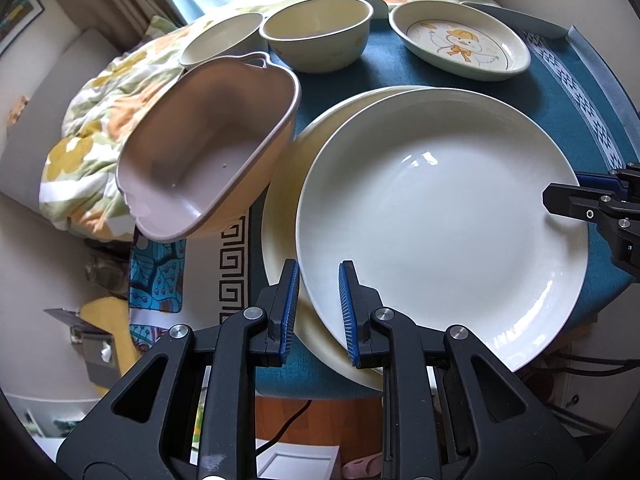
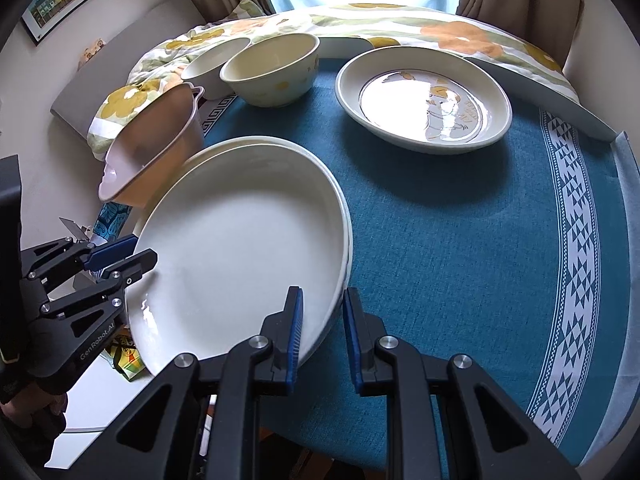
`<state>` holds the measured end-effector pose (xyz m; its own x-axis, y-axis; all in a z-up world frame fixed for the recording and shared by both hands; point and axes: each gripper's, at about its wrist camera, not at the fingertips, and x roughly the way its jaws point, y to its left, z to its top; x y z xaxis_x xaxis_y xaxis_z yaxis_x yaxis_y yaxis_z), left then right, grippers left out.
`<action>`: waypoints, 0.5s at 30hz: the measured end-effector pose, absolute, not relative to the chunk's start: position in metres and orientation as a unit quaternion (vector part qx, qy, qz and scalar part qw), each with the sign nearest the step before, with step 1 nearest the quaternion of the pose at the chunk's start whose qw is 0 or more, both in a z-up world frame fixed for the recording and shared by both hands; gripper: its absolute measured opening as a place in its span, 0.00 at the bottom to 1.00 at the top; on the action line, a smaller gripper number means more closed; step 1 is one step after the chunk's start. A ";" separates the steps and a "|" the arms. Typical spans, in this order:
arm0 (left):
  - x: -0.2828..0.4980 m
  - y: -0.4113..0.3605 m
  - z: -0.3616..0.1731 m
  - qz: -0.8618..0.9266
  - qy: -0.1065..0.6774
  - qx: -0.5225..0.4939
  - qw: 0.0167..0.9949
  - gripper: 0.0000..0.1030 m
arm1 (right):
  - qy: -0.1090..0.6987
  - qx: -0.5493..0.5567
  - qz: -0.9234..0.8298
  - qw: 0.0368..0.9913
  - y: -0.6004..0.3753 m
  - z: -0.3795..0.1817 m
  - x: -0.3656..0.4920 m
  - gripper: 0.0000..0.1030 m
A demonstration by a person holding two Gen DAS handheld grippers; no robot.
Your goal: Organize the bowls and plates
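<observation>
The left tool (image 1: 319, 312) has black plastic arms and ribbed blue pads. Its jaws straddle the near rim of the top plate (image 1: 440, 224), a wide, round, glossy white plate, but a gap shows on either side of the rim, so the tool stands open around it. The right tool (image 2: 322, 334), of the same make, sits open around the opposite rim of that plate, its left pad close against the inner face.

The top plate lies tilted and shifted over a second plate (image 1: 280, 216), cream-toned and of like size, which rests on the surface (image 2: 460, 240). That surface wears a coarse-woven teal cloth with a white band of triangle patterns.

Just left of the plates, a tub (image 1: 208, 148) leans at the surface's edge: smooth, rounded-rectangular, pale pink inside, orange outside, with a small handle at each end.

Farther back stands a deep, round cream bowl (image 1: 318, 36) with faint yellow marks, and a smaller bowl (image 1: 222, 38) touching its left side. To the right sits an oval dish (image 1: 460, 40) with a duck drawing in its shiny centre.

Beyond lies a quilt (image 2: 360, 24), soft and puffy, printed with orange and yellow flowers.
</observation>
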<state>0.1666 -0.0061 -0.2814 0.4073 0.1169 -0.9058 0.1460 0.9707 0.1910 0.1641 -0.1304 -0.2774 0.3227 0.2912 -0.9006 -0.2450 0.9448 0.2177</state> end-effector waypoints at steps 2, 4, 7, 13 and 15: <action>0.167 -0.004 -0.281 -0.003 0.543 0.124 0.831 0.17 | 0.558 0.023 0.164 0.813 -0.131 -0.277 0.164 0.18; 0.168 -0.001 -0.280 0.001 0.544 0.123 0.830 0.17 | 0.559 0.022 0.164 0.813 -0.131 -0.277 0.164 0.18; 0.167 0.002 -0.279 -0.007 0.546 0.114 0.830 0.17 | 0.559 0.023 0.161 0.813 -0.131 -0.277 0.164 0.18; 0.164 -0.002 -0.271 -0.011 0.540 0.115 0.833 0.19 | 0.555 0.041 0.160 0.816 -0.134 -0.273 0.164 0.18; 0.165 -0.005 -0.262 -0.006 0.532 0.119 0.838 0.23 | 0.549 0.049 0.161 0.819 -0.136 -0.268 0.164 0.18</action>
